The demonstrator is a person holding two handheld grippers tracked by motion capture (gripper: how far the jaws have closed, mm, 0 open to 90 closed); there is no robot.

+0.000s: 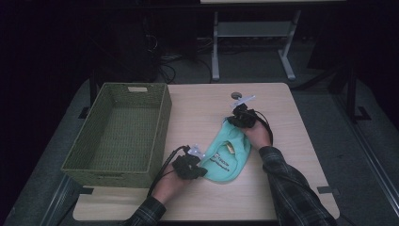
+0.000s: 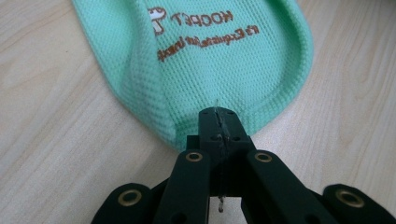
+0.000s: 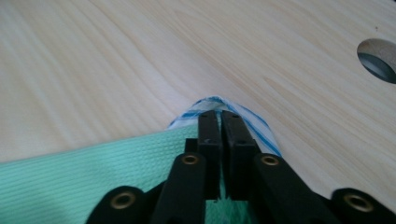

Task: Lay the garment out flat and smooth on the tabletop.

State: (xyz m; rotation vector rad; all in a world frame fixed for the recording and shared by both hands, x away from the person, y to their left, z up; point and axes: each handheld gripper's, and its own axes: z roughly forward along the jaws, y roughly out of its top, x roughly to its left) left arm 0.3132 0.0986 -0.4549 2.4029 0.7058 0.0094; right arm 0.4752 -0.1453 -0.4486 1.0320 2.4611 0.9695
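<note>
Both grippers are clamping the same mint-green mesh garment, which is lying flat on the wooden table, just right of the woven green basket and not touching it. Left gripper is pinching the near rounded hem, jaws pressed fully together with the fabric edge squeezed between them. Right gripper is biting the far end, jaws almost together with only a thin slit showing.

Looking from the high view, you're getting the whole layout: garment stretched between the two hands, plaid sleeves coming in from the bottom, basket sitting off to the left. The printed text is too small to read there, though.

Left gripper view is giving the close-up instead: brown printed lettering on the mesh, upside down, plus the piped hem curving right into the closed left gripper.

Right gripper view is showing something the others aren't: a white bit with blue stripes bunching around the right gripper, and a round hole in the tabletop.
</note>
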